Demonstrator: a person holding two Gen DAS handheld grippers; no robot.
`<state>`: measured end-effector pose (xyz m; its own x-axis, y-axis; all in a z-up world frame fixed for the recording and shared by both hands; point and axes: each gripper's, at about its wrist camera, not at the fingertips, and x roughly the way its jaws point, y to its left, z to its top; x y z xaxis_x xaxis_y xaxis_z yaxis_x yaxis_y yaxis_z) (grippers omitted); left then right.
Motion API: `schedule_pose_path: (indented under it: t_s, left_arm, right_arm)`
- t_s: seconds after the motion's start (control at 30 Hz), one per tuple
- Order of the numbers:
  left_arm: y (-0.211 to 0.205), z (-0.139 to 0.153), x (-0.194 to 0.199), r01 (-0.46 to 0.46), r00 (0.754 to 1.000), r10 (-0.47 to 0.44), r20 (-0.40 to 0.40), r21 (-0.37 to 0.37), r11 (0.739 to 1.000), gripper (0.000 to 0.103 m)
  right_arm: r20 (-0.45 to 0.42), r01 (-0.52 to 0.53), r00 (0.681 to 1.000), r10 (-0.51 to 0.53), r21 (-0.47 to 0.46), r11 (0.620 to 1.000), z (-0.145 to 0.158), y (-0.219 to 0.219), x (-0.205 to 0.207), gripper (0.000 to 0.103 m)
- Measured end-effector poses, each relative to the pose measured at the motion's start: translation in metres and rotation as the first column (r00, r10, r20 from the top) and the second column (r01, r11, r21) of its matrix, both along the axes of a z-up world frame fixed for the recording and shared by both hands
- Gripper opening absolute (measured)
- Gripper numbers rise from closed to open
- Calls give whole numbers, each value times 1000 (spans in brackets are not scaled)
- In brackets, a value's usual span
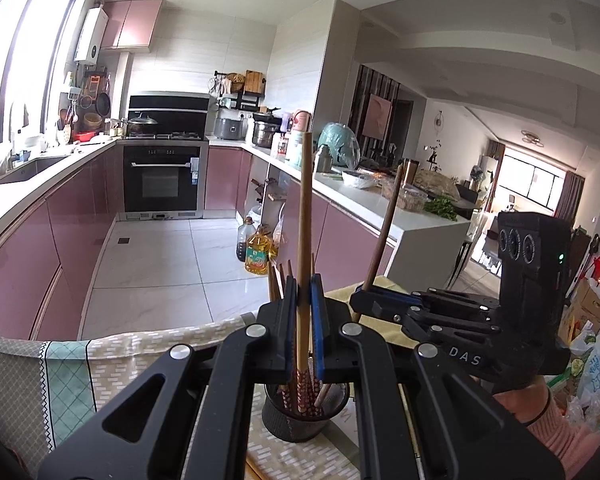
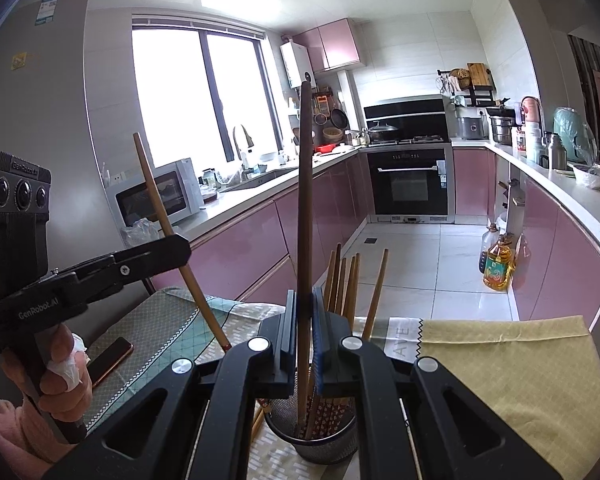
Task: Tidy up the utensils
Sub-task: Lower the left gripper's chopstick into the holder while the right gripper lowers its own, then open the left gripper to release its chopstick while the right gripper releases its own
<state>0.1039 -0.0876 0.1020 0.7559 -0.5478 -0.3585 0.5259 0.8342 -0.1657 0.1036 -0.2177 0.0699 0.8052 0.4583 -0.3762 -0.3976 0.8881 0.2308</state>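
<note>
The left gripper (image 1: pixel 304 312) holds 1 light bamboo chopstick (image 1: pixel 305 216) between its narrow blue pads; the stick stands almost upright in the left wrist view, and its patterned lower end is over the black mesh utensil holder (image 1: pixel 304 416). In the right wrist view the same gripper (image 2: pixel 172 246) comes in from the left and this chopstick (image 2: pixel 168 236) leans, its red tip (image 2: pixel 225 345) near the edge of the right gripper, above the cloth and beside the holder.

The right gripper (image 2: pixel 303 340) is closed tightly on 1 darker brown chopstick (image 2: pixel 305 216), which stands upright with its lower end inside the mesh holder (image 2: pixel 312 436). From the left wrist view, this gripper (image 1: pixel 374 294) is seen from the side, with the dark chopstick (image 1: pixel 384 232) tilted a little.

Other chopsticks (image 2: pixel 346 284) already stand in the holder, about 5 or 6, with tips up; 1 of them (image 2: pixel 376 294) leans to the right. The holder stands on a patterned tablecloth (image 2: pixel 160 316), with a yellow-green cloth (image 2: pixel 500 368) to its right. A phone (image 2: pixel 110 360) lies on the tablecloth near the left hand (image 2: pixel 66 376), whose finger is wrapped in white tape. On the kitchen floor, well apart, stands a bottle of cooking oil (image 2: pixel 498 264).
</note>
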Motion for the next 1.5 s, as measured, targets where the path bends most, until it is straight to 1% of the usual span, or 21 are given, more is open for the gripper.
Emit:
schedule_pose_path:
  t_s: [0.23,0.43,0.63,0.8,0.93,1.23,1.5]
  left_arm:
    - [-4,-15,16,-7,999,9,-45,54,999,8]
    - [-8,-29,25,5,996,2,-85,86,996,8]
    - [-11,-38,36,24,993,-8,-122,132,991,8]
    - [-17,-50,47,61,985,-33,-171,163,985,8]
    - [-19,-60,58,70,978,-35,-203,168,983,8]
    - [-22,-71,80,54,974,-13,-225,175,983,8]
    - [-23,-80,83,37,973,3,-230,170,985,9]
  right_arm:
    - [-30,2,1000,-2,-5,1000,-7,1,10,6]
    - [-59,-6,998,6,-12,1000,-18,5,17,6]
    - [-92,-25,995,23,-20,999,-27,8,22,6]
    - [-136,-35,990,31,-25,999,-38,9,30,6]
    - [-162,-34,986,29,-26,999,-46,9,36,6]
    - [-184,-12,983,9,-20,1000,-51,8,44,8]
    - [-171,-9,985,5,-21,1000,-48,9,39,8]
